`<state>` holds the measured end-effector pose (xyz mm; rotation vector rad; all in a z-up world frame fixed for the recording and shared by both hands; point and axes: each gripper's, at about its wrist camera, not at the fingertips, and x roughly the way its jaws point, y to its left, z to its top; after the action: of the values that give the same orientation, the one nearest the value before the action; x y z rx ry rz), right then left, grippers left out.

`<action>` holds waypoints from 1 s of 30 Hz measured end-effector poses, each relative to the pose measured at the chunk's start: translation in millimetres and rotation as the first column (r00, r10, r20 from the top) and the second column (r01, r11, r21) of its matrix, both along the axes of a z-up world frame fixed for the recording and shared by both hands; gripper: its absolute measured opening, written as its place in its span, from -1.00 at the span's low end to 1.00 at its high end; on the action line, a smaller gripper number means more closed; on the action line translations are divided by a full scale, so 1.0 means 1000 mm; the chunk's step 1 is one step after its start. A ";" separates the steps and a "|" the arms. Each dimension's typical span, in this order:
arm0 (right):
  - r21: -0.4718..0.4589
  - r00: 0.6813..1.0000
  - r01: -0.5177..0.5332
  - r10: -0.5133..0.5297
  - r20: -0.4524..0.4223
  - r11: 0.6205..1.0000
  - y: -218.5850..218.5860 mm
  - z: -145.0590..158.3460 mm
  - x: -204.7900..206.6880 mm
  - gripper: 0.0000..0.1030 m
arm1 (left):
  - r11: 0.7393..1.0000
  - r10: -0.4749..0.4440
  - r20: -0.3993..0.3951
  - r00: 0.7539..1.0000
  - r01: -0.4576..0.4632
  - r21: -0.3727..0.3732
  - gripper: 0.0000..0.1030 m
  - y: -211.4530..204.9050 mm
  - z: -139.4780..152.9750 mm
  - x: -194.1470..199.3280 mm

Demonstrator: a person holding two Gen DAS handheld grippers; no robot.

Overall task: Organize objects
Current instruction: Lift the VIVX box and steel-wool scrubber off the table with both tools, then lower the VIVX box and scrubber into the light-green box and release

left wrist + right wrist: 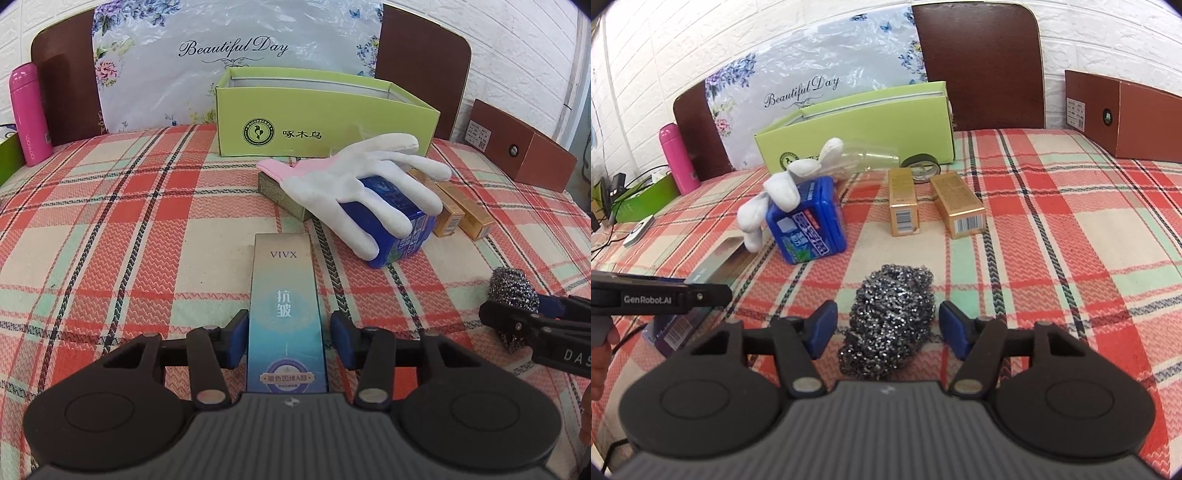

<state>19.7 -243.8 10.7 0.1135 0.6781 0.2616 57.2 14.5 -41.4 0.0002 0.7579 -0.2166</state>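
Observation:
A tall silver-blue VIVX carton [284, 295] lies flat on the plaid cloth, pointing away from me. My left gripper [288, 339] straddles its near half, with both blue pads against its long sides. A steel wool scrubber [890, 325] rests on the cloth between the pads of my right gripper [888, 325], with a small gap on each side. In the left wrist view the scrubber [513, 291] and the right gripper's fingers [517, 325] show at the right edge. An open green shoebox [325, 122] stands at the back.
A white glove [369, 184] drapes over a blue tub [402, 240] and a small olive carton [280, 192]. Two gold cartons [903, 206] [960, 206], a tape roll [923, 166] and a clear cup [871, 155] lie near the shoebox. A pink flask [29, 114] stands left, a brown box [524, 147] right.

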 end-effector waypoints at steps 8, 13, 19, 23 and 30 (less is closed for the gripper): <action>-0.012 1.000 0.012 -0.012 -0.008 1.000 0.001 -0.001 -0.002 -0.20 | 1.000 0.017 0.001 1.000 -0.017 -0.003 -0.20 0.003 0.001 -0.002; -0.010 1.000 -0.025 0.025 -0.006 1.000 0.004 0.003 -0.004 -0.24 | 0.998 0.003 -0.019 1.000 -0.004 -0.062 -0.20 0.008 0.007 -0.006; -0.004 0.995 -0.080 0.080 0.058 0.997 0.007 0.025 -0.007 -0.24 | 0.992 -0.031 0.036 0.999 0.035 -0.121 -0.20 0.016 0.037 -0.019; 0.024 0.989 -0.109 0.106 0.104 0.994 0.003 0.047 0.004 -0.24 | 0.985 -0.059 0.114 0.992 0.076 -0.157 -0.20 0.019 0.069 -0.013; 0.034 0.969 -0.132 0.121 0.216 0.991 0.001 0.091 0.047 -0.24 | 0.970 -0.095 0.256 0.962 0.147 -0.195 -0.20 0.001 0.124 0.034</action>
<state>66.9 -242.5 101.3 0.0867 0.4658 0.4070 90.8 15.7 82.2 -0.1281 0.4852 -0.4073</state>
